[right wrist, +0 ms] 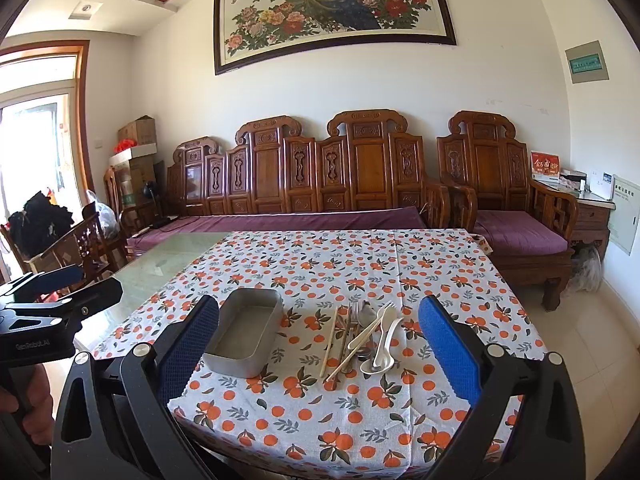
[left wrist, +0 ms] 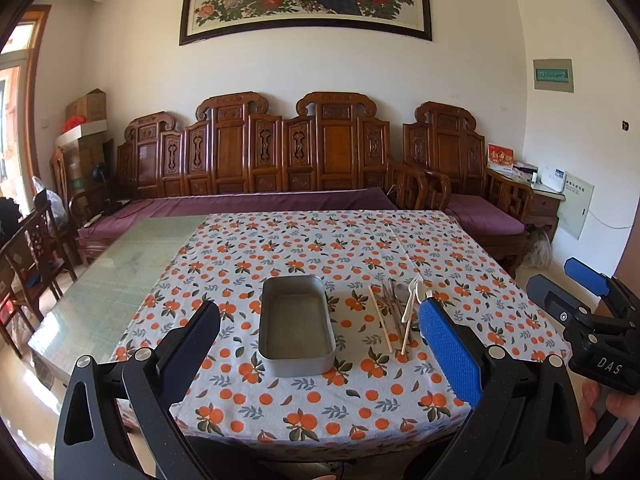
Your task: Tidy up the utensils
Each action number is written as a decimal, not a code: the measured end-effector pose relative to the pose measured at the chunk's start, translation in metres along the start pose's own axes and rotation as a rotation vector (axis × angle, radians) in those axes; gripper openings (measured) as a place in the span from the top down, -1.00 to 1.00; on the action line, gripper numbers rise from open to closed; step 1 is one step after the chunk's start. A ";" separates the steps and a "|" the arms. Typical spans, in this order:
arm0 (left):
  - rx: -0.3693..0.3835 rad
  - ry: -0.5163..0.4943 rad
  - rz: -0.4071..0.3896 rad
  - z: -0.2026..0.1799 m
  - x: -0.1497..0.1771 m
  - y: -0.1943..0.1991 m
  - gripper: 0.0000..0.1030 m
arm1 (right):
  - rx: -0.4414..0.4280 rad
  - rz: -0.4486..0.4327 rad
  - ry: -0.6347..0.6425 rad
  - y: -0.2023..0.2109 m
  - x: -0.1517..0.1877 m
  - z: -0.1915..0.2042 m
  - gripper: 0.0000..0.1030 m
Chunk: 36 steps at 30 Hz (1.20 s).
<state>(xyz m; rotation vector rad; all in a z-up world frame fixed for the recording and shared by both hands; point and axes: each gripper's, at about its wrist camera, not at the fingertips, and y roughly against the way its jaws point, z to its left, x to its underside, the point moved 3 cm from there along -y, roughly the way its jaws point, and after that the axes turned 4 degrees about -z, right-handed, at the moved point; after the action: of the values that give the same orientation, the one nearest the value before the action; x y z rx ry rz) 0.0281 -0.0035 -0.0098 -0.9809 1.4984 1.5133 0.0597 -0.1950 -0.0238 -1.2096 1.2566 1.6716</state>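
The utensils (right wrist: 362,336) lie heaped on the orange-print cloth (right wrist: 320,420), ahead between my right gripper (right wrist: 320,352) fingers; the metal tray (right wrist: 244,330) beside them sits empty. Both my grippers, left gripper (left wrist: 320,344) included, gape wide, holding nothing. Sorting hasn't begun.

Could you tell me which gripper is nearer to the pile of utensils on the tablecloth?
Right. The right gripper is lined up almost directly before the utensil pile, while the left gripper faces the metal tray, with the pile off to its right.
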 end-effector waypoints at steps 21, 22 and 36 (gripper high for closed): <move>0.004 0.004 -0.008 -0.003 -0.009 0.006 -0.87 | 0.000 -0.005 -0.003 0.006 0.000 -0.001 -0.95; 0.003 0.005 -0.009 0.001 -0.005 0.005 -0.87 | 0.000 -0.006 -0.005 0.006 0.002 -0.001 -0.95; 0.013 0.003 -0.017 -0.007 -0.013 0.005 -0.87 | -0.002 -0.008 -0.005 0.006 -0.001 -0.001 -0.95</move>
<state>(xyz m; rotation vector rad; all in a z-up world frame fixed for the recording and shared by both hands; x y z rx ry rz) 0.0287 -0.0107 0.0036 -0.9859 1.4963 1.4896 0.0545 -0.1980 -0.0211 -1.2090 1.2458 1.6694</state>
